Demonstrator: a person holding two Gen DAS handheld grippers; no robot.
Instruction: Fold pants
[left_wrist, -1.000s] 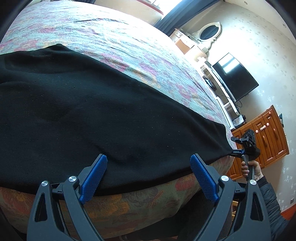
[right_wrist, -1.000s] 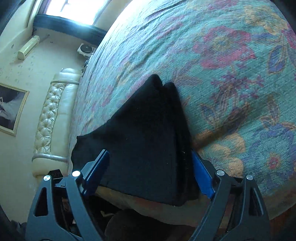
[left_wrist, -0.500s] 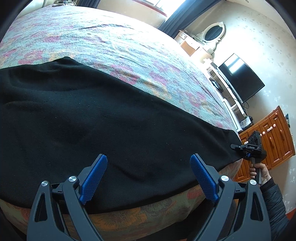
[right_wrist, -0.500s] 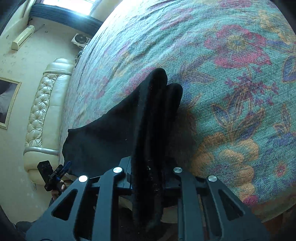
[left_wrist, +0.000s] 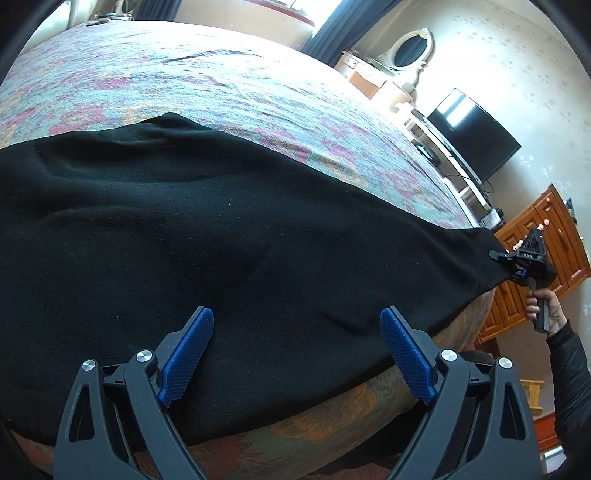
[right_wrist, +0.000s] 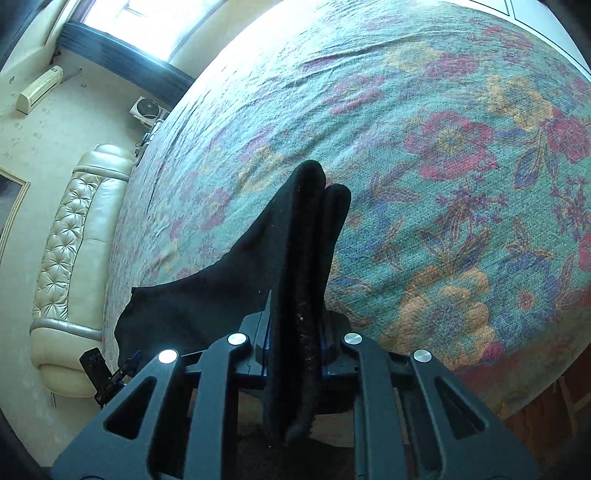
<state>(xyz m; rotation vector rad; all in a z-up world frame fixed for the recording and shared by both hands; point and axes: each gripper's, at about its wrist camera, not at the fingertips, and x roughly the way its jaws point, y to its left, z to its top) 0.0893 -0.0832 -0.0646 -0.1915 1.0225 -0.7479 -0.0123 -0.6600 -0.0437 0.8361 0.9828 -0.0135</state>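
Black pants lie stretched along the near edge of a bed with a floral cover. My left gripper is open just above the pants, its blue pads wide apart and holding nothing. My right gripper is shut on one end of the pants, which bunches upright between its jaws. In the left wrist view the right gripper grips the far right end of the pants. In the right wrist view the left gripper shows at the pants' other end.
A padded cream headboard stands at the left in the right wrist view. A dark TV, a white dresser with an oval mirror and wooden cabinets line the far wall. The bed cover spreads beyond the pants.
My right gripper has shut on the end of the pants and lifted it slightly. My left gripper stays open and has moved further in over the pants.
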